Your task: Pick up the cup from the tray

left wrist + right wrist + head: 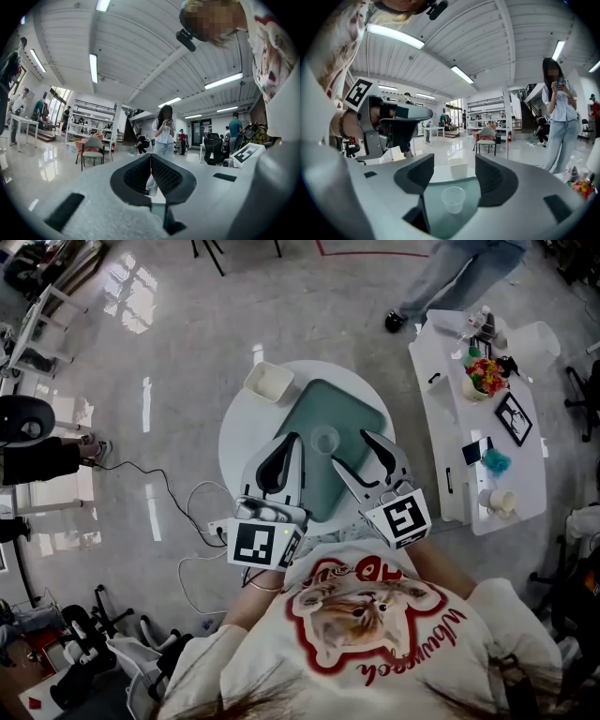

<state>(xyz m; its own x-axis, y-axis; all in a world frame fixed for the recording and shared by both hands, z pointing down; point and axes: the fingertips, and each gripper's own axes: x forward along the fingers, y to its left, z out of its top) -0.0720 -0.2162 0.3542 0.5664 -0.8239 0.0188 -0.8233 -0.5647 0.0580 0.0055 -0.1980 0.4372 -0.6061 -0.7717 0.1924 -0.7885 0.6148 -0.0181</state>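
left tongs [292,448] and right tongs [351,449] both reach over the round table [236,432] in the head view, side by side in front of the person. the left pair has its jaws together with nothing in them, over the near left part of the green tray [352,404]. the right pair stands apart, its tips just beside the clear cup [324,440], which sits upright near the tray's middle. a white tub [268,382] rests by the tray's far left corner.

in the left gripper view, the left tongs [151,159] show their pads meeting at the tip, empty, pointing out across the room. the cup is not in sight there.

in the right gripper view, the right tongs [454,178] gape wide. the cup [453,199] stands on the tray [474,216] in line with the gap, apart from both pads. neither pad touches it. the white tub [458,168] is farther off behind.

judged from this, the approach looks nearly done, but nothing is gripped or lifted. the right jaws have yet to come round the cup, close on it and raise it off the tray.
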